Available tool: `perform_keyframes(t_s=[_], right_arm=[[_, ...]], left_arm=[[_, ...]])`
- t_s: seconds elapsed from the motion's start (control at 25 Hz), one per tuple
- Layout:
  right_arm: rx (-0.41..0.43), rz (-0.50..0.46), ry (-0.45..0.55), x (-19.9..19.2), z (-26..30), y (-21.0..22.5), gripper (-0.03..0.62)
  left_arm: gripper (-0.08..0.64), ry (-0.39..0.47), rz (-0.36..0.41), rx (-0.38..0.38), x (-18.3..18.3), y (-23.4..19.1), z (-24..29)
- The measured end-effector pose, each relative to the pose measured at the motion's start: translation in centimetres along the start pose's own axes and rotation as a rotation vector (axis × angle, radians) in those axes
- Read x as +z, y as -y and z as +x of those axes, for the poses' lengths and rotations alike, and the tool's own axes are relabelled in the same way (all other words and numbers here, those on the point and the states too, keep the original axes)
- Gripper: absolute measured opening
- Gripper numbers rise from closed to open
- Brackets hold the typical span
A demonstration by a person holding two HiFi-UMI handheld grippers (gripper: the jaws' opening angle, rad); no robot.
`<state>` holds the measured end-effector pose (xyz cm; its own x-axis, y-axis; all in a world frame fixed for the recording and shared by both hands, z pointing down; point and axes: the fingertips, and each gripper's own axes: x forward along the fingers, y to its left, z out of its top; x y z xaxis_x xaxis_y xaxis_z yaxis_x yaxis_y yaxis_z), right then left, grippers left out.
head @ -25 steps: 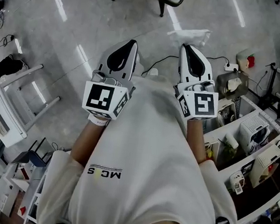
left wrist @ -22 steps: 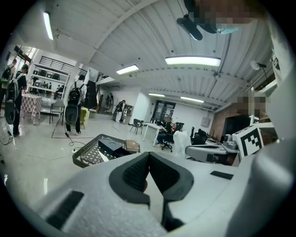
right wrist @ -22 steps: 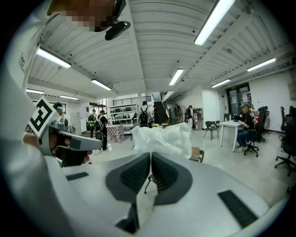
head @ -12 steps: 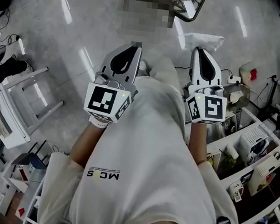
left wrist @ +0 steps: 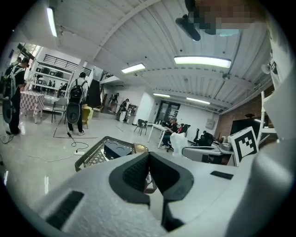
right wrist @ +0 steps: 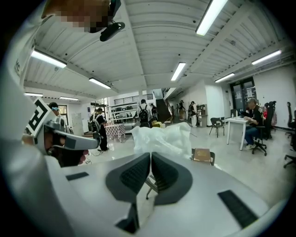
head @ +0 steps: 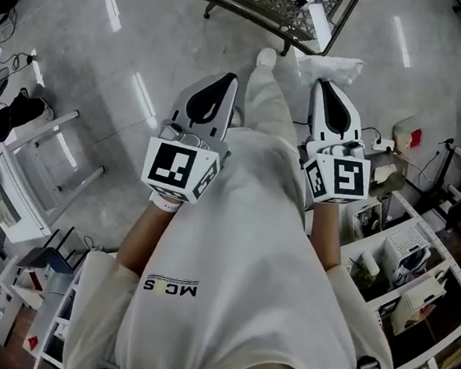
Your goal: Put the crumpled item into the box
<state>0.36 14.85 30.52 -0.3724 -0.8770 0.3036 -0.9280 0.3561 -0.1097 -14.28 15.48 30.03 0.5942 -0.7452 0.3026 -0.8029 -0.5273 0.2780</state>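
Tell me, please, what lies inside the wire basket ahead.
The wire basket holds a dark box and a brown box; fingers of the left gripper cover its near end.

Open lab/office w/ desks, office chairs, shelving, ceiling strip lights.

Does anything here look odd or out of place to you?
Only one thing: a crumpled white bag sits pinched at the tip of the right hand-held gripper, carried above the floor. The left hand-held gripper is shut on nothing. Nothing looks spilled or broken.
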Motion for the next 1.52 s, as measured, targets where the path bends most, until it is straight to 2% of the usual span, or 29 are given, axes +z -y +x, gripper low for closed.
perform_keyframes(t_s=[0.12,0.56,0.76,1.04,1.52], right_arm=[[0.012,-0.017,-0.006,1.2,3.5,2.1,0.025],[0.037,-0.009,-0.035,5.8,16.5,14.5,0.026],[0.061,0.005,-0.047,6.9,21.4,18.2,0.026],[0.097,0.005,-0.036,7.9,25.1,20.8,0.026],[0.104,0.039,-0.093,5.8,26.4,21.0,0.026]], left_arm=[[0.02,-0.012,-0.013,0.008,1.1,-1.7,3.5],[0.02,-0.056,0.004,0.012,7.5,-4.6,19.8],[0.02,-0.075,0.009,0.027,9.2,-6.1,25.0],[0.02,-0.063,0.011,0.06,10.8,-7.1,29.0],[0.02,-0.066,0.005,0.079,11.2,-8.5,30.1]])
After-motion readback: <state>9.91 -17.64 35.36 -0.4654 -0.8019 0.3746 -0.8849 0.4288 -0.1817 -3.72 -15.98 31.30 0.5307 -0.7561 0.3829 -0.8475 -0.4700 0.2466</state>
